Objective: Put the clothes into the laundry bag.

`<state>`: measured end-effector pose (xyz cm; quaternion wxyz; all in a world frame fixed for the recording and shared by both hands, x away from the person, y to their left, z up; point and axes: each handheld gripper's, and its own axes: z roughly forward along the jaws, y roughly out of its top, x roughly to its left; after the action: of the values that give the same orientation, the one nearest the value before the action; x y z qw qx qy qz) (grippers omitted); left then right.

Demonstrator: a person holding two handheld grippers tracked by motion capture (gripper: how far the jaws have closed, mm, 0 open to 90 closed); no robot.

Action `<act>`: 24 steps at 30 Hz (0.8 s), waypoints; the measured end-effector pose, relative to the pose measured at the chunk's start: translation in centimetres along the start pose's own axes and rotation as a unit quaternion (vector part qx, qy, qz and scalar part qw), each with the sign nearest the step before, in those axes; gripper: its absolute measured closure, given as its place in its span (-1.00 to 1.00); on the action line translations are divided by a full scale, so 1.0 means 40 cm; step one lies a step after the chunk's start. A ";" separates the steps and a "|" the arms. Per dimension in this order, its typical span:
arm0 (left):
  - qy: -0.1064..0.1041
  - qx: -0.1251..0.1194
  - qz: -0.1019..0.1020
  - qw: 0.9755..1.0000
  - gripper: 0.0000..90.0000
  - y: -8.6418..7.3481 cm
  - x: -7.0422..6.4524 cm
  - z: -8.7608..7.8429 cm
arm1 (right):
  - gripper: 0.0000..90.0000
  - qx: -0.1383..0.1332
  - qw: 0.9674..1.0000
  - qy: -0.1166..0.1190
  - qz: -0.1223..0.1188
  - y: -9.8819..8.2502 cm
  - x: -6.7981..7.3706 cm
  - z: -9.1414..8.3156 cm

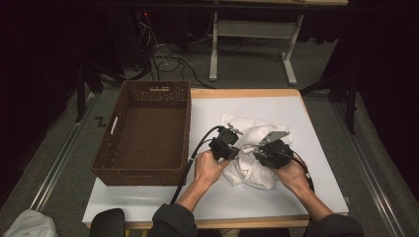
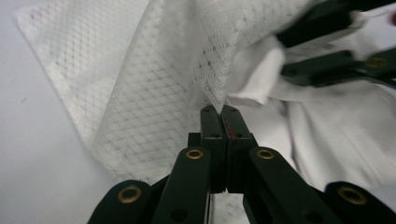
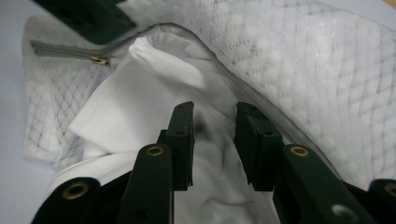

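White diamond-patterned mesh laundry bag (image 2: 154, 88), lying mid-table around a white cloth garment (image 3: 140, 121), is pinched by the closed left gripper (image 2: 219, 111), while the right gripper (image 3: 214, 116) (jaws parted) may let the garment slip.

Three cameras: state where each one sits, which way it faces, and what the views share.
High view: above the person's side, looking forward and down on the table, basket, forearms and both hands.
Left gripper view: rides the left gripper, looking along jaws shut on the mesh bag.
Right gripper view: rides the right gripper, jaws apart over the white garment.
Shared: the bag and garment.
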<state>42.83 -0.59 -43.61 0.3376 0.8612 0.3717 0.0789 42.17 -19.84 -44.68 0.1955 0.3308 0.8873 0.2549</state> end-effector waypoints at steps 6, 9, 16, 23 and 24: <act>-0.017 -0.004 0.028 0.999 0.98 -0.035 -0.038 -0.044 | 0.54 -0.001 1.000 -0.016 -0.003 0.015 -0.002 0.018; -0.033 0.004 0.018 0.999 0.98 -0.058 -0.038 -0.030 | 0.55 0.000 1.000 -0.022 -0.001 0.027 -0.006 0.034; -0.033 0.008 -0.008 0.999 0.97 -0.063 -0.020 0.025 | 0.40 -0.003 1.000 -0.007 0.005 0.035 -0.006 0.029; -0.027 0.000 -0.018 0.999 0.98 -0.053 -0.009 0.041 | 0.26 0.000 1.000 0.016 -0.010 -0.021 0.005 -0.032; -0.020 0.003 -0.014 1.000 0.98 -0.051 -0.010 0.043 | 0.24 -0.002 1.000 0.017 -0.008 -0.031 0.003 -0.040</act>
<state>41.99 -0.76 -46.18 0.3436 0.8583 0.3770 0.0563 40.64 -21.07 -44.15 0.1830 0.3187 0.8928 0.2606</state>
